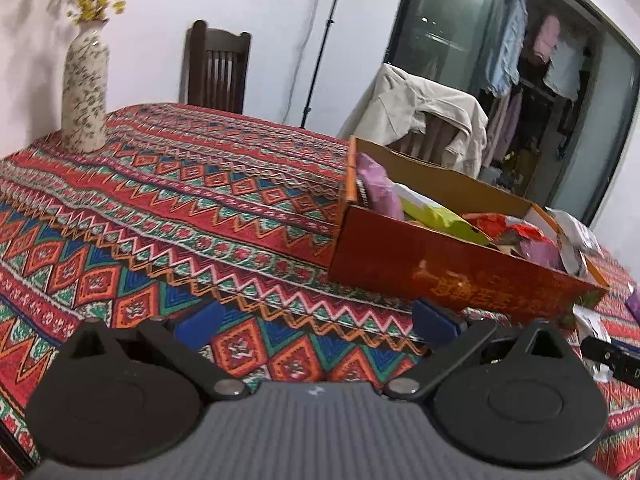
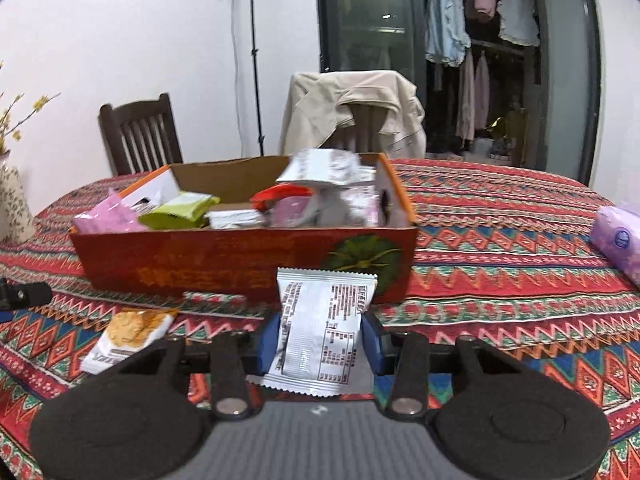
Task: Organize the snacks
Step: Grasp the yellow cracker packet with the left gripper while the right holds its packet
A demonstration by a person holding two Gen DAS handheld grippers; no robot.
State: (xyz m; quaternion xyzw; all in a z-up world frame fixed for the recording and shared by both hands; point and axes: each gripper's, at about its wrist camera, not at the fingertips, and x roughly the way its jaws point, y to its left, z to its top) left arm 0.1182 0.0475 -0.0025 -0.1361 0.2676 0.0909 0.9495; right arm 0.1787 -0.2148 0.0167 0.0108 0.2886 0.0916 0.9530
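A red cardboard box (image 2: pixel 200 264) stands on the patterned tablecloth (image 2: pixel 500 248), holding several snack packets: pink, green, red and white. In the right wrist view my right gripper (image 2: pixel 320 344) is shut on a white snack packet (image 2: pixel 326 320) with printed text, held upright just in front of the box's near wall. A packet with an orange and brown picture (image 2: pixel 128 338) lies flat on the cloth to its left. In the left wrist view my left gripper (image 1: pixel 316 320) is open with nothing between its blue pads (image 1: pixel 434 320). It hovers over the cloth left of the box (image 1: pixel 440 268).
A flowered vase (image 1: pixel 84 88) stands at the table's far left corner. A purple tissue pack (image 2: pixel 620 240) lies at the right edge. A dark wooden chair (image 2: pixel 140 136) and a chair draped with a beige jacket (image 2: pixel 352 112) stand behind the table.
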